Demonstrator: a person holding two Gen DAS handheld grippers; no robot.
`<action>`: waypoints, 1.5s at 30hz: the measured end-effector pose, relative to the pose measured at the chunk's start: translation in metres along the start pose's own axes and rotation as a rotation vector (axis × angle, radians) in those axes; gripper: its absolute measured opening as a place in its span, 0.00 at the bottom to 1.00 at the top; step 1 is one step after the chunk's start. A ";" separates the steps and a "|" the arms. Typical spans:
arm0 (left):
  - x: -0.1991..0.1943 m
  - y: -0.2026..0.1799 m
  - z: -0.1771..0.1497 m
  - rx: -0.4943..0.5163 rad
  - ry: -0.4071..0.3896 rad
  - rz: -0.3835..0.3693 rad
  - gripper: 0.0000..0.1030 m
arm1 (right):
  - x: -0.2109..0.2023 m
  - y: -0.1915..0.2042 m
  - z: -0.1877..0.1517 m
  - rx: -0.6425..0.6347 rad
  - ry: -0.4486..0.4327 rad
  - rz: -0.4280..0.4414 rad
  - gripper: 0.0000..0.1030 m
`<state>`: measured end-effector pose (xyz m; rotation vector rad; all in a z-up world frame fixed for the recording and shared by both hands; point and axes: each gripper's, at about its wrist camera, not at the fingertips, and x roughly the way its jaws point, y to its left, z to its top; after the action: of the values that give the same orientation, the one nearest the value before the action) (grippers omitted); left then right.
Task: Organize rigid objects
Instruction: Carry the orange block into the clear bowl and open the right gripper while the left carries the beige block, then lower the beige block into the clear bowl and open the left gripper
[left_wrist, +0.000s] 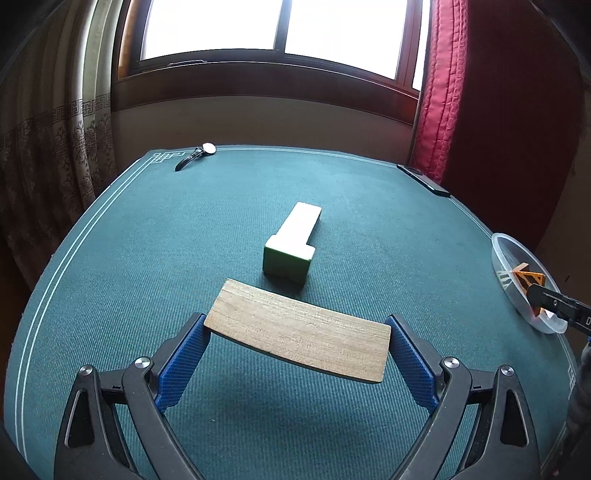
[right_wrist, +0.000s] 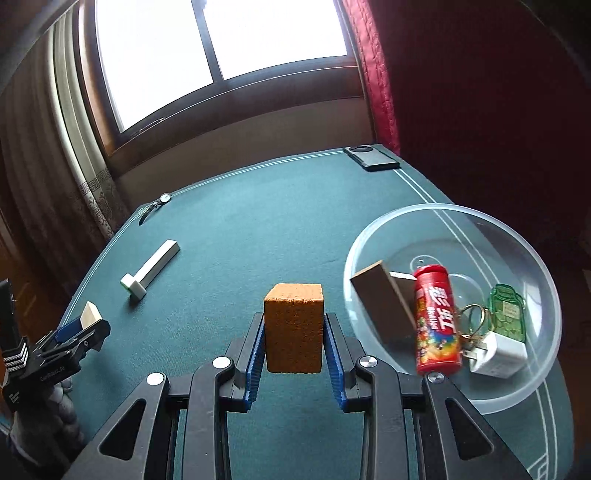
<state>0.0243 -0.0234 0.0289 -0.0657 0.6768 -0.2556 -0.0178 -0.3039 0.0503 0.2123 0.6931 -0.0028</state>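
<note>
My left gripper is shut on a flat wooden board, which spans its wide-set blue pads and hangs above the green table. Just beyond it a white and green T-shaped block lies on the cloth. My right gripper is shut on an orange-brown block, held upright above the table to the left of a clear bowl. The bowl holds a wooden block, a red can, a key ring, a green tag and a white charger.
A wristwatch lies at the table's far left corner and a dark phone at the far right corner. Red curtains hang at the right, patterned ones at the left, with a window behind. The left gripper shows at the right wrist view's left edge.
</note>
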 end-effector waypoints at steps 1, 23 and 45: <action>0.000 -0.004 0.000 0.001 0.001 -0.005 0.92 | -0.002 -0.007 0.001 0.011 -0.006 -0.010 0.31; 0.007 -0.094 0.006 0.087 0.030 -0.118 0.92 | -0.011 -0.099 0.007 0.141 -0.045 -0.143 0.38; 0.024 -0.179 0.012 0.229 0.064 -0.244 0.92 | -0.028 -0.117 0.002 0.167 -0.118 -0.185 0.61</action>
<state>0.0120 -0.2027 0.0493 0.0796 0.6989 -0.5699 -0.0473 -0.4211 0.0468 0.3051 0.5927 -0.2494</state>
